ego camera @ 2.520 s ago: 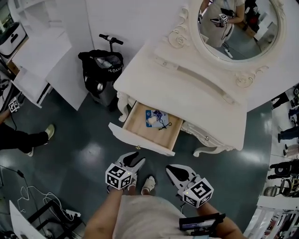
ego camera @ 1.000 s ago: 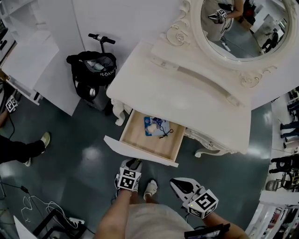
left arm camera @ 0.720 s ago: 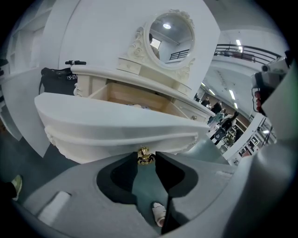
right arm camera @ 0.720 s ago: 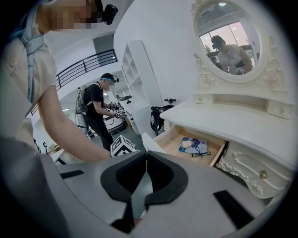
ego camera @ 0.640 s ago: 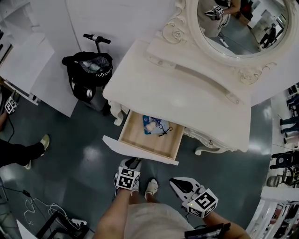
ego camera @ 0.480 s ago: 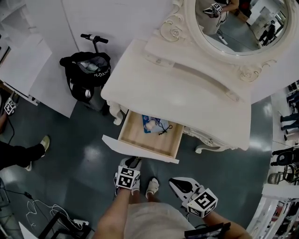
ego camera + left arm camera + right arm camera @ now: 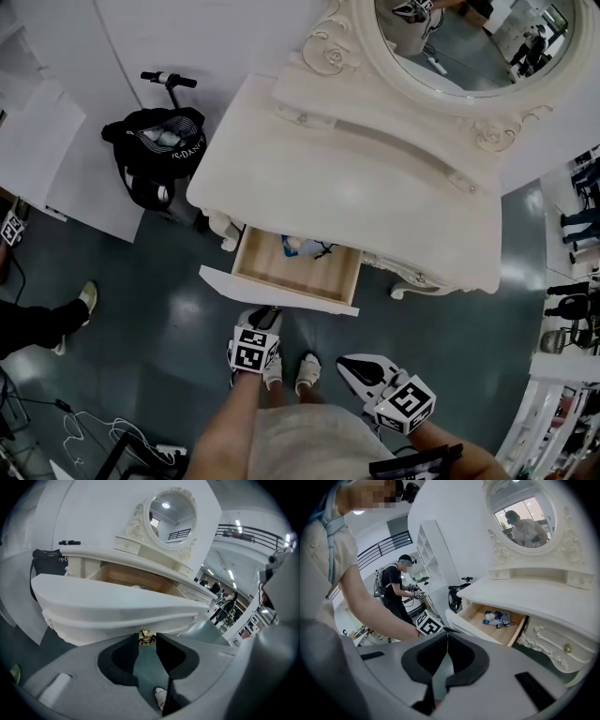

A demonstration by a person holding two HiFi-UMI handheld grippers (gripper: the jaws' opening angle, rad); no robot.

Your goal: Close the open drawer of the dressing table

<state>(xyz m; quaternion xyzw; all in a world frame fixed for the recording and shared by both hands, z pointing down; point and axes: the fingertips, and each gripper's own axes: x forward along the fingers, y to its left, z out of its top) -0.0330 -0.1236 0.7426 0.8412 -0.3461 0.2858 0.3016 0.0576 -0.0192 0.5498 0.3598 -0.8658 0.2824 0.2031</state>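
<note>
Drawer [image 7: 277, 288] is pulled out from under dressing table [image 7: 356, 187] top, with blue packet [image 7: 496, 617] seen inside. Brass knob [image 7: 146, 637] on its front is clamped between left gripper [image 7: 266, 319] jaws. Right gripper [image 7: 447, 632] is held apart from the drawer, jaws pressed together, empty.

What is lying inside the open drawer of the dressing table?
The drawer holds a blue packet, a small white thing on it and a black cord. The tabletop covers the drawer's rear, so anything there is unseen.
</note>
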